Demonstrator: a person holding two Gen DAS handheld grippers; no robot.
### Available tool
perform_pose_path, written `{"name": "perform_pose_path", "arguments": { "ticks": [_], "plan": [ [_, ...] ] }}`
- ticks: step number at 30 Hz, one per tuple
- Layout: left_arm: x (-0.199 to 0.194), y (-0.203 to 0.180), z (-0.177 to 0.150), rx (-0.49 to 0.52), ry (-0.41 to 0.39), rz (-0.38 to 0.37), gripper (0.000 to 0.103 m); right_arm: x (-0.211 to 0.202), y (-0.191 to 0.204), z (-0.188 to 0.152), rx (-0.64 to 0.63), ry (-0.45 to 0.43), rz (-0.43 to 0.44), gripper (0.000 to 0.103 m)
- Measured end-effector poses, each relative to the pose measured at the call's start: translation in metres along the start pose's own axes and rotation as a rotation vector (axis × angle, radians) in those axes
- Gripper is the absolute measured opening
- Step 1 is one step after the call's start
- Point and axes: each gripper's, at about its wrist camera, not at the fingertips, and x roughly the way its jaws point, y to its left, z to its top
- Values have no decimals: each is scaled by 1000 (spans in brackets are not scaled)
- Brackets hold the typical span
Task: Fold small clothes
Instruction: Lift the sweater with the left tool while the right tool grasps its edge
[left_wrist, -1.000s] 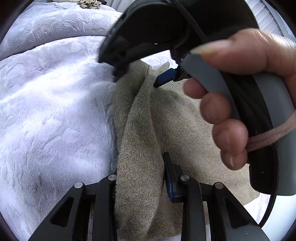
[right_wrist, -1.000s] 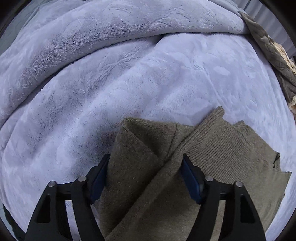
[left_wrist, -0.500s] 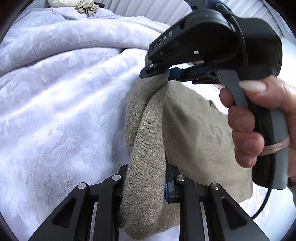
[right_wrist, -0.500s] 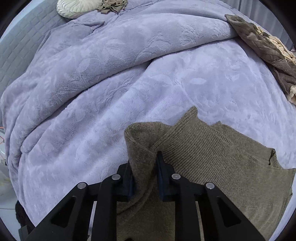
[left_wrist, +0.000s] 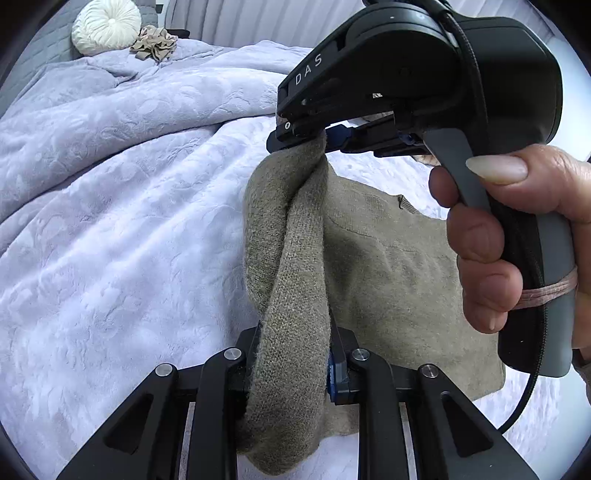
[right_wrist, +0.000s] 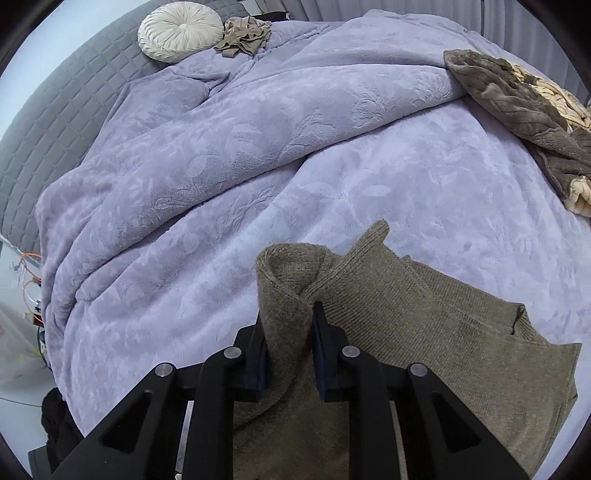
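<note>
Above the blanket (right_wrist: 332, 192), both claws clamp the olive sweater's (left_wrist: 399, 266) bunched edge

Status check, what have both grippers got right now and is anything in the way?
Left gripper shut on olive knit garment. Right gripper shut on same edge, lifted off lavender blanket. Rest of garment lies flat. Nothing obstructing; brown throw well off to the side.

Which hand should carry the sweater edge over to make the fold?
Neither alone, probably. The left tool and the right tool are both shut on the same lifted edge of the sweater, one at each end. Both look equally placed to carry it across together over the blanket.
</note>
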Motion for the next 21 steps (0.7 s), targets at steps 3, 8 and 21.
{"name": "perform_pose_path", "arguments": {
  "ticks": [3, 8, 21],
  "plan": [
    [-1, -12, 2, 25, 8, 25, 24, -10, -8, -2, 15, -12, 21, 21],
    [11, -41, 5, 57, 30, 88, 24, -22, -25, -6, 32, -17, 53, 21],
    [39, -132, 5, 177, 59, 165, 24, -66, -81, -27, -2, -47, 54, 21]
  ]
}}
